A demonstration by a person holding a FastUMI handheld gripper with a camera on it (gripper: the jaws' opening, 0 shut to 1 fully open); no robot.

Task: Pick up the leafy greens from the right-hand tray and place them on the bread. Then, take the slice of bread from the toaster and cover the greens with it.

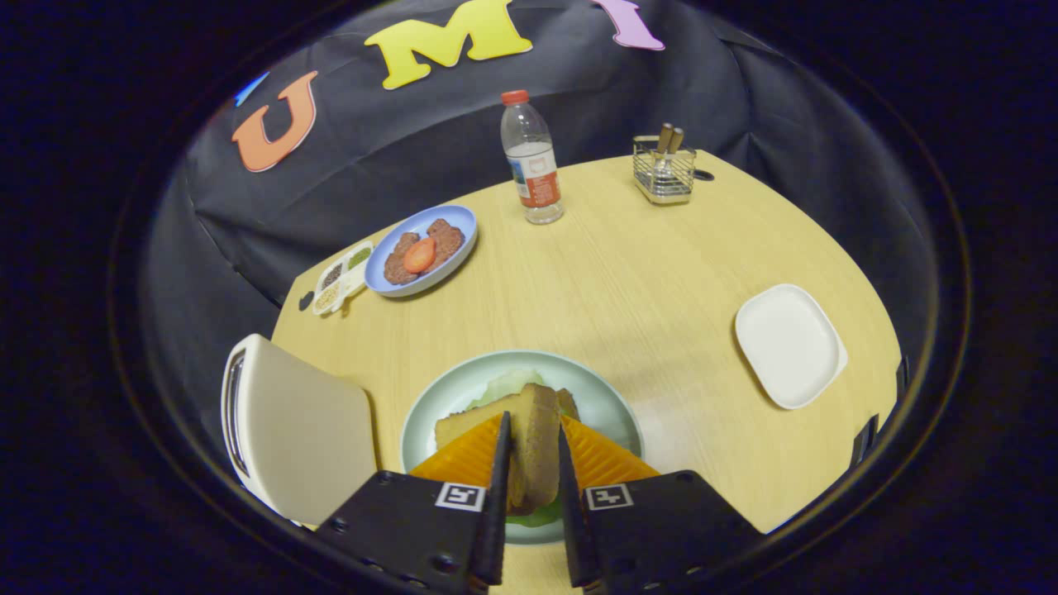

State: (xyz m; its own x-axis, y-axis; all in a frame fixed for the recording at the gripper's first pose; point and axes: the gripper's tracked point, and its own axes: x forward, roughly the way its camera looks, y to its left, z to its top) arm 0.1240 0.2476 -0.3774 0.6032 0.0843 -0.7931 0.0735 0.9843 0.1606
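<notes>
The gripper (533, 463) reaches in from the bottom centre of the frame, pointing forward and down over a pale green plate (616, 405). Its fingers (499, 496) pinch a slice of bread (537, 438) held on edge between them, one finger pressing on each flat side. Each finger mount carries a small square black-and-white marker.

Under the held slice, on the plate, lies another piece of bread (467, 424) with leafy greens (506, 385) showing beyond it and a bit of green below the fingers. To the lower left of the frame, just beside the plate, stands a cream toaster (297, 430) with its slot along the left side.

At the right of the frame sits a white square tray (789, 345), well apart from the plate. At the upper left of the desk (628, 281) a blue plate (457, 227) holds brown patties and a tomato slice, and beside it is a small white divided dish (341, 278) with seeds or spices. At the top centre stands a clear water bottle (531, 157) with a red cap and a red-and-white label too small to read. To its right, a wire basket (664, 171) holds utensils with wooden handles.
</notes>
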